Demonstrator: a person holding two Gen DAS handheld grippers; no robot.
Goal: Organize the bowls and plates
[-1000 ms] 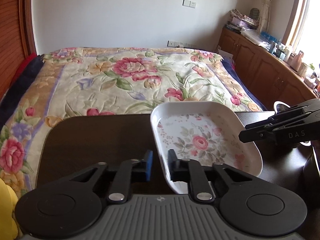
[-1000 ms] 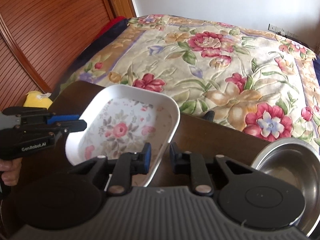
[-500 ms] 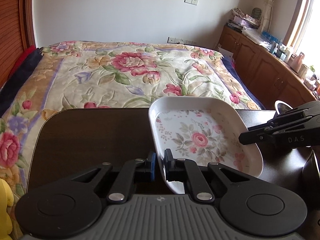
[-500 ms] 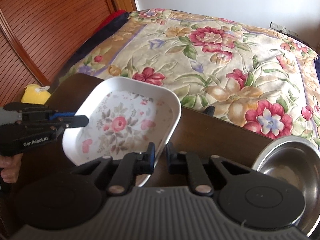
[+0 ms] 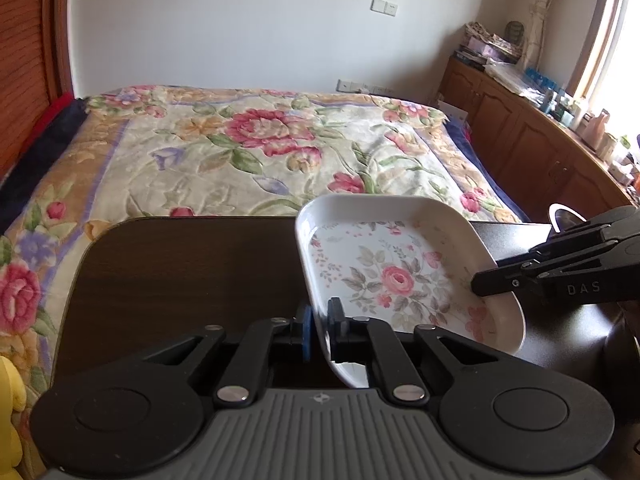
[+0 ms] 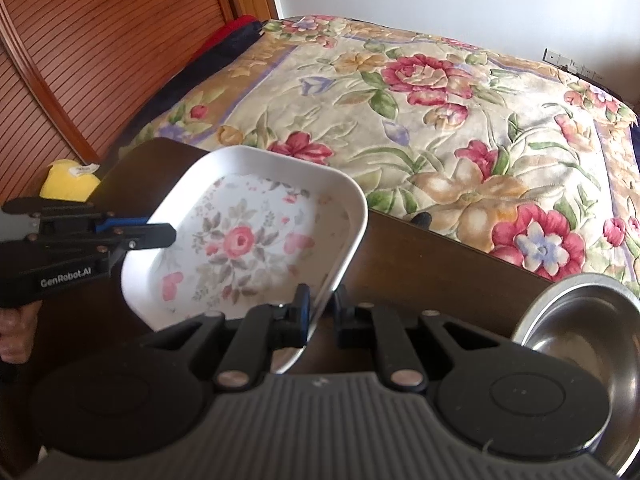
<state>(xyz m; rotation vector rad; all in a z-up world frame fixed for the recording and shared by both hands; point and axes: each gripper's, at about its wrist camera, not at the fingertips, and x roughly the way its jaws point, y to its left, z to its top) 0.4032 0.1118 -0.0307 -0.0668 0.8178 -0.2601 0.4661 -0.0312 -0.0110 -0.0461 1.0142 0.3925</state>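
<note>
A: Black fingers, item one: left gripper (image 5: 319, 326). State?

B: Pinched on the near left rim of the white floral plate (image 5: 394, 270); the rim sits between a blue pad and a black one.

A: Item two, right gripper (image 6: 320, 312)?

B: Its fingers flank the plate's right rim, the blue-padded one against the inner side. I cannot tell whether the outer finger presses the rim; a gap shows there.

A: Plate, position?

B: Lifted and tilted over the dark wooden table (image 5: 180, 268), its floral face turned toward the left wrist camera.

A: Other ware?

B: One steel bowl (image 6: 580, 344), upright on the table at the near right, apart from the plate.

A: Surroundings?

B: Bed with a flowered quilt (image 5: 248, 152) beyond the table's far edge; wooden cabinets (image 5: 532, 148) along the right wall; a yellow soft object (image 6: 70, 180) at the left; a hand (image 6: 16, 336) on the left gripper's handle.
</note>
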